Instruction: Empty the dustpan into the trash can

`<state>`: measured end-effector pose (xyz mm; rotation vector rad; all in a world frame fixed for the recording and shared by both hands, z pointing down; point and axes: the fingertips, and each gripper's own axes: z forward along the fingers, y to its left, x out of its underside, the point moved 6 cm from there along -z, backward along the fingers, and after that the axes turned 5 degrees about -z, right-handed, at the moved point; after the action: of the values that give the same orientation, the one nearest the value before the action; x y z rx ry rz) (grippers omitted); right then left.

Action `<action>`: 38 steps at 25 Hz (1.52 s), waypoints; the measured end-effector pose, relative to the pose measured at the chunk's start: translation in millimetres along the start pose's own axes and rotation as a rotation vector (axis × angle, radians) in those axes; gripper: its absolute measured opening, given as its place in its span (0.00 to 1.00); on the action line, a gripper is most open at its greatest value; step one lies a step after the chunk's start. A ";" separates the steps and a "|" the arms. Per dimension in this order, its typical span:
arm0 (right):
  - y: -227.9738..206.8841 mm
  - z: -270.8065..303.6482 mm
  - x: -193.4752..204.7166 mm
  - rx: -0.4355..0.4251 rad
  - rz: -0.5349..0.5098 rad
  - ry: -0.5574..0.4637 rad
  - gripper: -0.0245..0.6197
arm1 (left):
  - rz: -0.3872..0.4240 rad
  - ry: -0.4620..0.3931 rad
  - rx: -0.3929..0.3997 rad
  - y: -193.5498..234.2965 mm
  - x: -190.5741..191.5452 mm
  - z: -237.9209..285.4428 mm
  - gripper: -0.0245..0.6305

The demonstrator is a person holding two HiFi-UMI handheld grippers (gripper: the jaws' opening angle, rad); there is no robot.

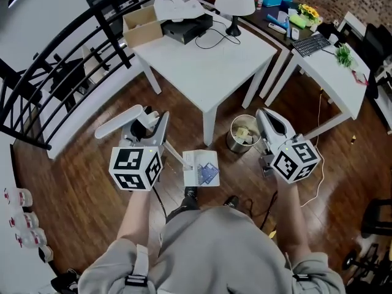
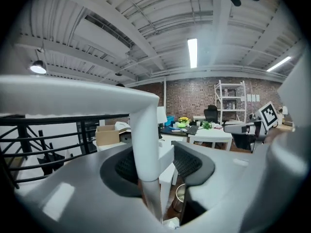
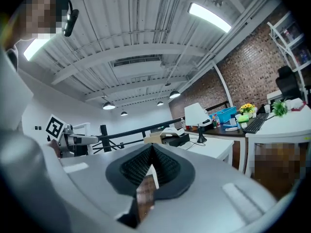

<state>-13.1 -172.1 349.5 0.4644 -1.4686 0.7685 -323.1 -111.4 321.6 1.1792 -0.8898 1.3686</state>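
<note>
By the white table's (image 1: 208, 66) front leg stands a metal trash can (image 1: 244, 133) holding crumpled paper. Just left of it, the long-handled dustpan (image 1: 201, 168) hangs from the left gripper (image 1: 155, 117), which is clamped on its handle. The right gripper (image 1: 263, 116) seems closed, empty.

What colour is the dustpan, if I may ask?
White; the dustpan shows best in the head view.

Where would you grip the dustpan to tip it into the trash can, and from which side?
Grip the dustpan by its long white handle, on the slim upright shaft under the bent top, with the jaws closing across it from the side. That keeps them clear of the loaded pan and gives leverage for tipping. The left gripper clamps there now.
</note>
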 end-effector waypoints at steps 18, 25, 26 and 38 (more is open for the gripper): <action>-110.0 -147.8 -18.2 0.155 0.027 -0.098 0.04 | -0.035 -0.166 -0.056 -169.9 -50.2 84.7 0.31; -136.7 -165.4 -4.5 0.169 0.068 -0.072 0.04 | -0.079 -0.200 -0.158 -187.2 -41.5 137.6 0.31; -140.4 -167.1 -3.1 0.173 0.073 -0.067 0.04 | -0.083 -0.195 -0.160 -189.2 -39.5 144.5 0.31; -206.7 -122.8 -3.3 0.247 0.071 -0.011 0.04 | -0.073 -0.205 -0.144 -189.0 -45.0 257.7 0.31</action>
<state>219.6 -228.1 371.9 0.6066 -1.4125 1.0115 -96.3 -341.0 318.7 1.2428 -1.0619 1.1197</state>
